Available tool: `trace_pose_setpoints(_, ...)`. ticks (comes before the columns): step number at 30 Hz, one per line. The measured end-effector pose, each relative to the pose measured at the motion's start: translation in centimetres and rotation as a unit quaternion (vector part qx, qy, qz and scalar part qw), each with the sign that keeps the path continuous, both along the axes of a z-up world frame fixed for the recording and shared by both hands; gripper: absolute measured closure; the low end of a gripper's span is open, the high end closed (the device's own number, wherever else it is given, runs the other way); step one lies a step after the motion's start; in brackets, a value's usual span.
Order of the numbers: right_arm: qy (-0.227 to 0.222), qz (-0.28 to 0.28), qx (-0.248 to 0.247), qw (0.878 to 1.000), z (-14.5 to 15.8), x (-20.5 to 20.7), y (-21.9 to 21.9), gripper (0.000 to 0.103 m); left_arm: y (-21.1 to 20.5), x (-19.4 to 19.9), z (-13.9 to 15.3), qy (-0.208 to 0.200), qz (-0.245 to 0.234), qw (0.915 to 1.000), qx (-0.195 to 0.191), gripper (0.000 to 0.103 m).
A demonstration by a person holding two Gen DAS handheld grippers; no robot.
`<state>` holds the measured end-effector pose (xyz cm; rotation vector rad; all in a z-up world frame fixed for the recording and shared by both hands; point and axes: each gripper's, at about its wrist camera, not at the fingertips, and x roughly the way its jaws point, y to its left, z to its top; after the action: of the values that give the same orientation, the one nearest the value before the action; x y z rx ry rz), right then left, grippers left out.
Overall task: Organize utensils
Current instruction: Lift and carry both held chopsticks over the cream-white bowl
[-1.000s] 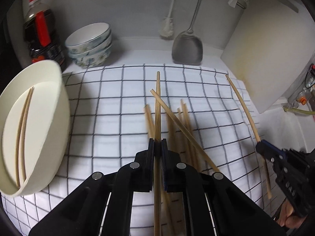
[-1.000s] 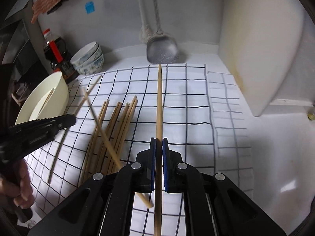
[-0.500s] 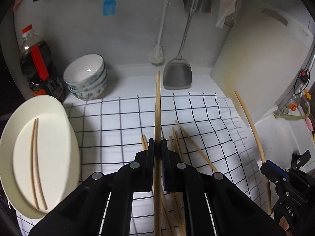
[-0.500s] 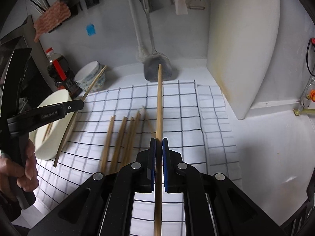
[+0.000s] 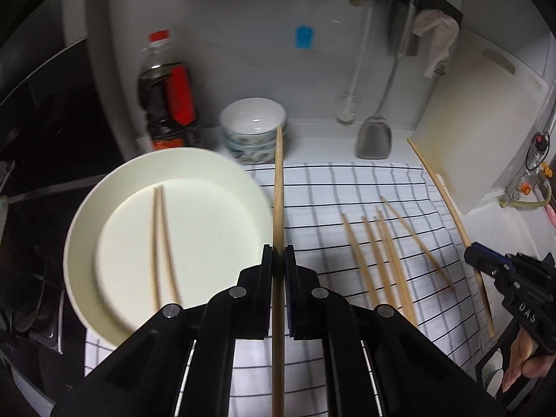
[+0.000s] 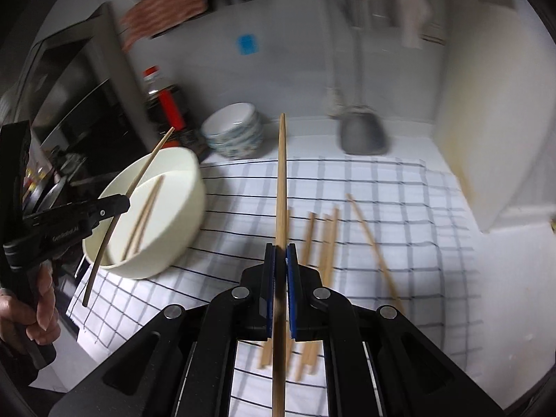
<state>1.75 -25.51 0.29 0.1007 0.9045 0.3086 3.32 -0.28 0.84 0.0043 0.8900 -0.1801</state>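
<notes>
We hold one chopstick in each gripper: the left gripper (image 5: 278,260) has its fingers closed on a chopstick (image 5: 278,187) pointing straight ahead of them, and the right gripper (image 6: 280,260) pinches a second chopstick (image 6: 281,180) the same way. The cream bowl (image 5: 87,208), with two chopsticks (image 5: 161,239) inside, lies just left of the left fingertips; several loose chopsticks (image 5: 378,253) lie on the checked cloth (image 5: 347,187) to their right. To do the step well, we judge each stick should be tipped over the rim, parallel to the pair inside, before the fingers part.
</notes>
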Motion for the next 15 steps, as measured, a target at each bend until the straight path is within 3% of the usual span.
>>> trace_pose_setpoints(15, -0.014, 0.078, 0.012, 0.997, 1.3, 3.6, 12.6, 0.097, 11.5, -0.8, -0.6, -0.009, 0.108, 0.9941, -0.004, 0.096)
